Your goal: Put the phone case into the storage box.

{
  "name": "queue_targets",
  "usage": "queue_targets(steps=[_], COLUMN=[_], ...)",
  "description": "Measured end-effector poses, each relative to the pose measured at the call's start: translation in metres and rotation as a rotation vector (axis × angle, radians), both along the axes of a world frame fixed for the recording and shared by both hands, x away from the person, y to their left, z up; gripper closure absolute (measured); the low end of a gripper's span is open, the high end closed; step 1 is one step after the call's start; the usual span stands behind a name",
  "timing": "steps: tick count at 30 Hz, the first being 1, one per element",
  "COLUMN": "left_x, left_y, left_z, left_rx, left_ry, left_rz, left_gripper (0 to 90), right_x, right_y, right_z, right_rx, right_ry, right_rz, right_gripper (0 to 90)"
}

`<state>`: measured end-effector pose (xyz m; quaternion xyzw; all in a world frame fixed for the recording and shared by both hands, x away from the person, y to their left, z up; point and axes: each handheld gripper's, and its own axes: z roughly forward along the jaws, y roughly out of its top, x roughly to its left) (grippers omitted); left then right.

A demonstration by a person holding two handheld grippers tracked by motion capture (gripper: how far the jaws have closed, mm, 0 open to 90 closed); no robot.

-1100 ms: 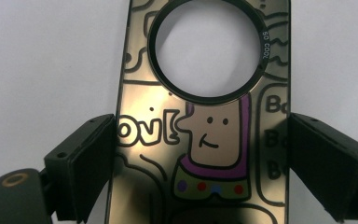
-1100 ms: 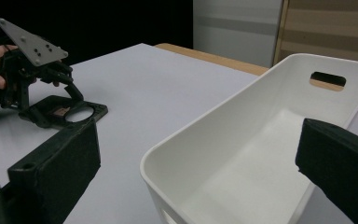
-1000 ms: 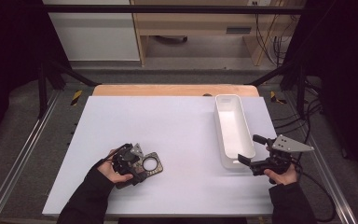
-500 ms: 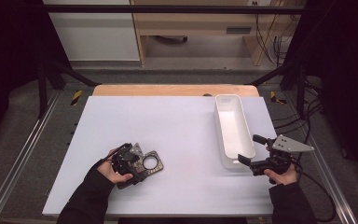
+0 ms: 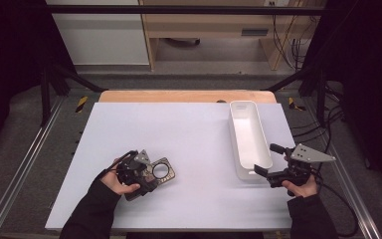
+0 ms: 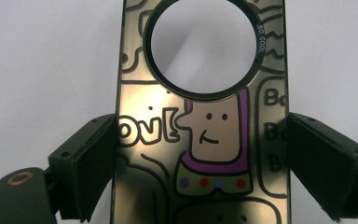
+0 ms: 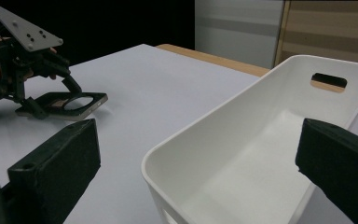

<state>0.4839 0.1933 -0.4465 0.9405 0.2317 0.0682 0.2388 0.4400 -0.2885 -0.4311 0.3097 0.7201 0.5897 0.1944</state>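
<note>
object: flat printed plate [image 6: 200,140] with a round cut-out — lies on the bench [image 5: 189,129], front left
left gripper [image 5: 142,172]: fingers open, straddling the plate's long edges, not clamped yet
right gripper [image 5: 271,164]: fingers wide open, empty, at the white bin [image 5: 248,137]
handling: looks stiff, thin, glossy — likely slippery; pinch across the long edges below the hole

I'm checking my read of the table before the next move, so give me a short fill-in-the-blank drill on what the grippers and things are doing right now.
1. The left gripper has its jaws on either side of the flat card, whose cut-out hole is ____ in shape.
2. The white bin holds ____.
3. The right gripper is near the bin's front end with its jaws ____.
4. The card lies on the ____ table.

Missing words: round; nothing; open; white
</note>
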Motion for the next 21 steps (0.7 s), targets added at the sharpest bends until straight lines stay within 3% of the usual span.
queue_targets(steps=[21], left_x=[-0.013], left_y=[-0.01], left_z=[0.022], left_rx=[-0.084], left_ry=[-0.041], left_rz=[-0.019], left_gripper=[11.5], right_x=[-0.002], right_y=[0.001], right_z=[0.004], right_rx=[-0.006], right_ry=[-0.014], right_rz=[0.014], right_gripper=[0.3])
